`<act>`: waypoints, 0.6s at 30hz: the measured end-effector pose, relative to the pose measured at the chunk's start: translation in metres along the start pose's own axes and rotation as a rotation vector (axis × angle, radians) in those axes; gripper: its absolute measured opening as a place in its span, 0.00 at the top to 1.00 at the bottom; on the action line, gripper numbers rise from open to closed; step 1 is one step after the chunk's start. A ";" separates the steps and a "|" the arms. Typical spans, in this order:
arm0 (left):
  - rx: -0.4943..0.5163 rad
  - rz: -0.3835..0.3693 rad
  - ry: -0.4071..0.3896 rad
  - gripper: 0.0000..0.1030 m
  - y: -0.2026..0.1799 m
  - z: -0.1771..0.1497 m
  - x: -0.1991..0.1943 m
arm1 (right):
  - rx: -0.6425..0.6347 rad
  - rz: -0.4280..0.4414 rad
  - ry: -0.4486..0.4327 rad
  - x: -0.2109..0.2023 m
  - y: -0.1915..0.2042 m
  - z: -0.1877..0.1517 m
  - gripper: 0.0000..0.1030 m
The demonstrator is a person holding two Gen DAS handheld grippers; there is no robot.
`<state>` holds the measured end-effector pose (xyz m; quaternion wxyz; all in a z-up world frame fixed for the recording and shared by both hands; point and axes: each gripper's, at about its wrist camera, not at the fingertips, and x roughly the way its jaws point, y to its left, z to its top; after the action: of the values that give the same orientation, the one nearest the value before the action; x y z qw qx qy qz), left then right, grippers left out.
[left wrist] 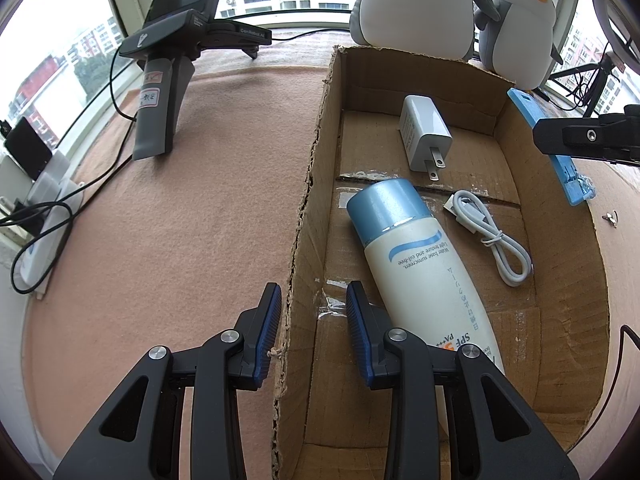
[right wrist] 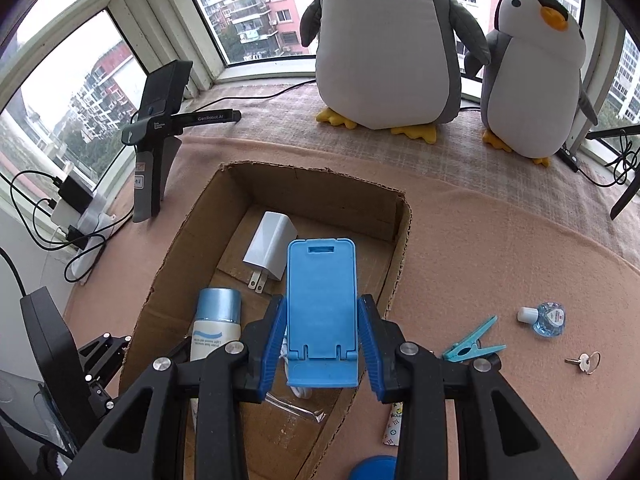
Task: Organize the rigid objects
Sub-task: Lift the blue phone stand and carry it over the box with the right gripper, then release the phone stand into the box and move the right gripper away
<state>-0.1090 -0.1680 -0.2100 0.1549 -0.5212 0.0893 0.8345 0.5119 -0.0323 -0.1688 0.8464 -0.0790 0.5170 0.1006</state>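
Note:
A cardboard box lies on the pink cloth. Inside it are a white charger plug, a sunscreen bottle with a blue cap and a coiled white cable. My right gripper is shut on a blue phone stand and holds it above the box; the stand also shows in the left wrist view over the box's right wall. My left gripper is open and straddles the box's left wall.
On the cloth right of the box lie a teal clothespin, a small eye-drop bottle, a key, a patterned tube and a blue lid. Two plush penguins stand at the back. A spare gripper device and power strip stand left.

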 end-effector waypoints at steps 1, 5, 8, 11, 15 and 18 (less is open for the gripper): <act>0.000 0.000 0.000 0.70 0.000 0.000 0.000 | -0.002 0.005 -0.005 0.000 0.001 0.000 0.67; 0.002 -0.001 0.000 0.70 0.000 0.000 0.000 | 0.008 0.003 -0.032 -0.004 -0.001 0.001 0.37; 0.004 -0.001 -0.001 0.70 -0.001 0.000 -0.001 | 0.016 0.006 -0.044 -0.008 -0.003 0.002 0.33; 0.005 -0.002 -0.001 0.70 -0.001 0.000 -0.001 | 0.019 0.002 -0.051 -0.011 -0.006 0.002 0.33; 0.006 -0.004 0.000 0.70 -0.001 0.000 -0.001 | 0.031 0.007 -0.059 -0.016 -0.012 -0.001 0.33; 0.009 -0.004 -0.001 0.70 -0.001 0.000 -0.001 | 0.044 0.010 -0.074 -0.024 -0.021 -0.004 0.33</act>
<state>-0.1087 -0.1673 -0.2094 0.1588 -0.5204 0.0919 0.8340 0.5035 -0.0557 -0.1490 0.8660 -0.0539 0.4877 0.0962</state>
